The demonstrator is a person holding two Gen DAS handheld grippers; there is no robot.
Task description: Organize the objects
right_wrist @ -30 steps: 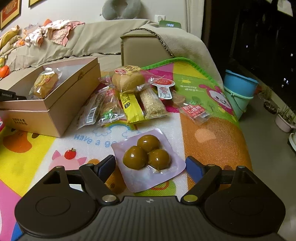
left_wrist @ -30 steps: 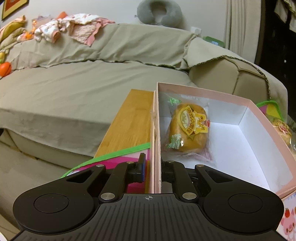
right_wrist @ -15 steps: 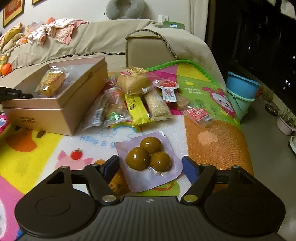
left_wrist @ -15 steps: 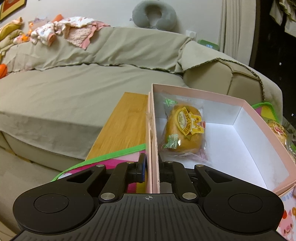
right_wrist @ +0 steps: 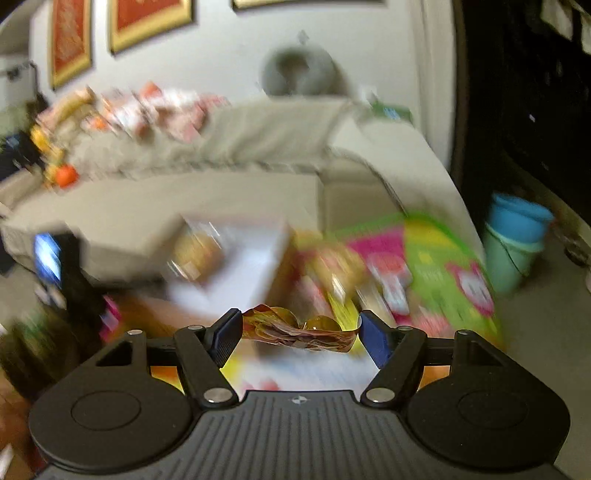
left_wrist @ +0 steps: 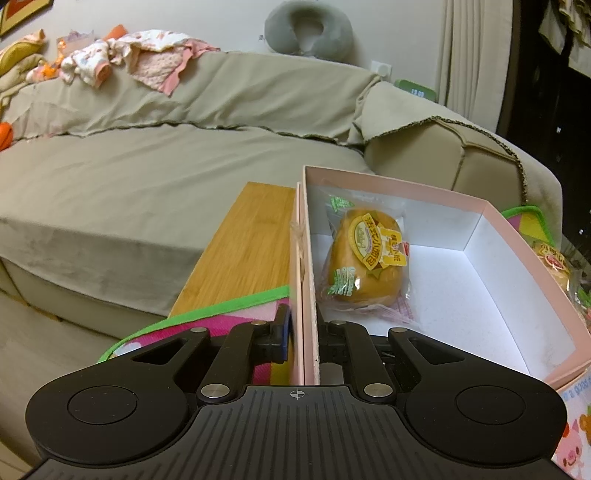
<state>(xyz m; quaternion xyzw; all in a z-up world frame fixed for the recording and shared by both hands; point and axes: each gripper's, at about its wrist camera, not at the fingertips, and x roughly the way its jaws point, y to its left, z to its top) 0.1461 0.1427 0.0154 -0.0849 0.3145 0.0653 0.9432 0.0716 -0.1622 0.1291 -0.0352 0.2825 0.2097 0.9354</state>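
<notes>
My left gripper (left_wrist: 303, 341) is shut on the near wall of the pink box (left_wrist: 509, 230), one finger outside and one inside. A wrapped yellow bun (left_wrist: 364, 254) lies in the box's far left corner. My right gripper (right_wrist: 300, 334) is shut on the packet of brown balls (right_wrist: 299, 332), held edge-on between the fingers above the mat. The right wrist view is blurred by motion; the pink box (right_wrist: 240, 269) and a pile of wrapped snacks (right_wrist: 340, 273) on the colourful mat (right_wrist: 443, 258) show beyond it.
A beige sofa (left_wrist: 147, 158) runs behind the table, with clothes (left_wrist: 140, 55) and a grey neck pillow (left_wrist: 308, 29) on its back. A bare wooden strip of table (left_wrist: 243, 251) lies left of the box. Blue buckets (right_wrist: 517, 240) stand on the floor at right.
My right gripper has closed on the packet of brown balls and lifted it off the mat, swinging fast. My left gripper has kept its hold on the box wall.
</notes>
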